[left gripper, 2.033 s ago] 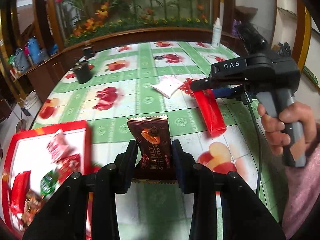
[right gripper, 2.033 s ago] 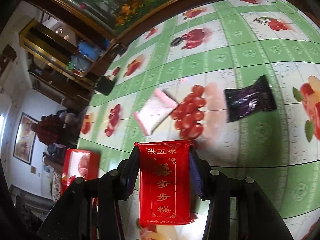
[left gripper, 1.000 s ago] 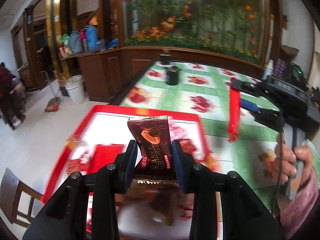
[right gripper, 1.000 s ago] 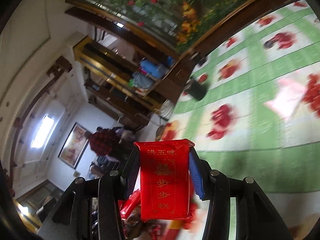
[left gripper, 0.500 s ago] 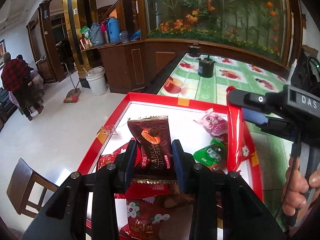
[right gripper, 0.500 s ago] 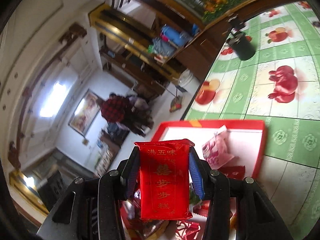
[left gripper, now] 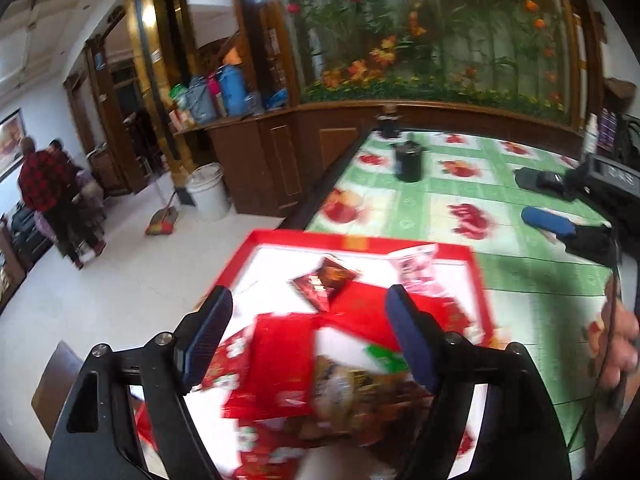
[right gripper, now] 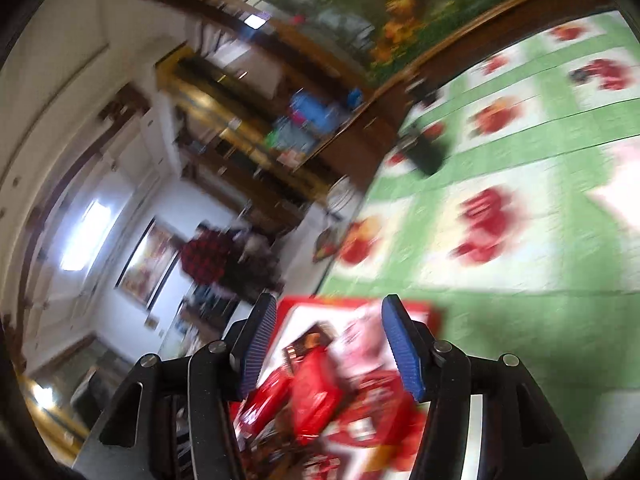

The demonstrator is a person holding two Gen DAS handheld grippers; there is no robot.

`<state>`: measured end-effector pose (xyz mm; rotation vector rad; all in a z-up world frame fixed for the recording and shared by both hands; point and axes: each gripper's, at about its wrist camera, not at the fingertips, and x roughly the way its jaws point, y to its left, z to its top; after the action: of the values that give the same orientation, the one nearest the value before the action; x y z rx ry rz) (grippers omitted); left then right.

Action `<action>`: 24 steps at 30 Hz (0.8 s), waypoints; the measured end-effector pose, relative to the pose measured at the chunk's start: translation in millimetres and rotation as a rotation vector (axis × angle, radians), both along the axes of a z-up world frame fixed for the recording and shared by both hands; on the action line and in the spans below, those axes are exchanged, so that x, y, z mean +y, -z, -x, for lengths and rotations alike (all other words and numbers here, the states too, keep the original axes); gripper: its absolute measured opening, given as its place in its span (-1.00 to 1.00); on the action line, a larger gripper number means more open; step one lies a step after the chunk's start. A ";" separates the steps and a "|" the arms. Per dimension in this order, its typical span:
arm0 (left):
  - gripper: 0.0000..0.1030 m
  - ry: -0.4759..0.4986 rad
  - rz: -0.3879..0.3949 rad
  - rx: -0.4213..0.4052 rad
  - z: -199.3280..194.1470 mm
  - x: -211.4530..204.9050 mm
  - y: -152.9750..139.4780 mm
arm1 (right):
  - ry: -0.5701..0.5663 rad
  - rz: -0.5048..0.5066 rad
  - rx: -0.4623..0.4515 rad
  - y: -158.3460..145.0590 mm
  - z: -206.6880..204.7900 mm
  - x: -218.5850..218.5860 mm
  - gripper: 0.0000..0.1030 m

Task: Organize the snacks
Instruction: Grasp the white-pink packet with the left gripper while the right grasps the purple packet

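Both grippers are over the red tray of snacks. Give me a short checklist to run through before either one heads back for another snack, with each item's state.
1. Left gripper jaws opening, nothing between the pads: ok.
2. Right gripper jaws opening, clear of the red packet: ok.
3. Brown packet lies inside the red tray: ok.
4. Red packet fully inside the tray: cannot tell, blurred.
5. Snacks left on the table: cannot tell, only part in view.

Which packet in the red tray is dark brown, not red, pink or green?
The dark brown snack packet, lying tilted near the far side of the red tray, just left of the pink-and-white packet. The wrappers nearer the camera are red, besides one green.
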<state>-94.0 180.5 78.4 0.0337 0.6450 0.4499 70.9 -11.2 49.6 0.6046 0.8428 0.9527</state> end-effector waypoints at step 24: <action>0.62 0.482 -0.133 0.188 -201.6 -195.0 28.9 | 0.620 0.324 0.206 37.7 -118.5 -260.5 0.15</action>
<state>107.6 -14.6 49.5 0.3539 0.7639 0.0224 189.4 -271.7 11.9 0.6327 0.8929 0.1869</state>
